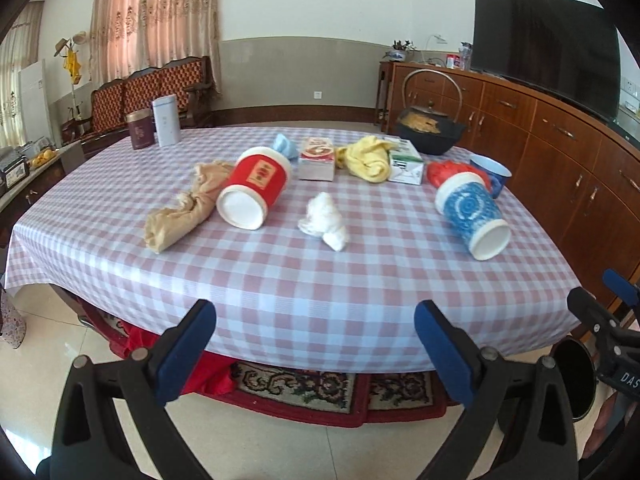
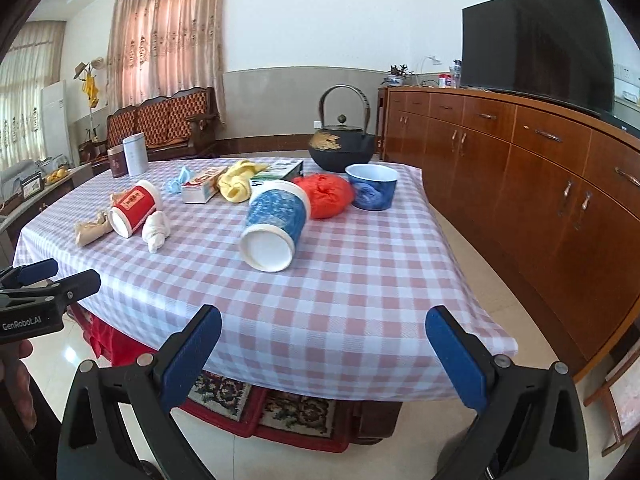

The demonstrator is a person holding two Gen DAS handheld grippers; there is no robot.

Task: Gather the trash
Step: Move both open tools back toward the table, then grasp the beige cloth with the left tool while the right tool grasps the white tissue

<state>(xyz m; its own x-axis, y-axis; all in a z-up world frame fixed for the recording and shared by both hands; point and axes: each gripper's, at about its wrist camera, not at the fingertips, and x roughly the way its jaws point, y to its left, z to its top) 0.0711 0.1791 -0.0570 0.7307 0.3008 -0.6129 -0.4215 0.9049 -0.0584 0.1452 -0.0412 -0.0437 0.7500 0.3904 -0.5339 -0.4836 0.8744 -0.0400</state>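
Trash is all on the checkered tabletop (image 1: 280, 280) so far, tipped red cup (image 1: 256, 188), blue cup (image 2: 276, 224), white wad (image 1: 326, 220), and both claws, left claw (image 1: 316, 344) and right claw (image 2: 324, 348), hang wide and empty short of the edge, so I'd guess reaching in comes next.

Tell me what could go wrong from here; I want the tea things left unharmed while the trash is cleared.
1. The blue-patterned paper cup and the red paper cup lie on their sides, so a nudge could roll them off the checked tablecloth.
2. The crumpled red wad sits against the upright blue bowl; grabbing it may knock the bowl.
3. Both grippers, left and right, are open and empty.
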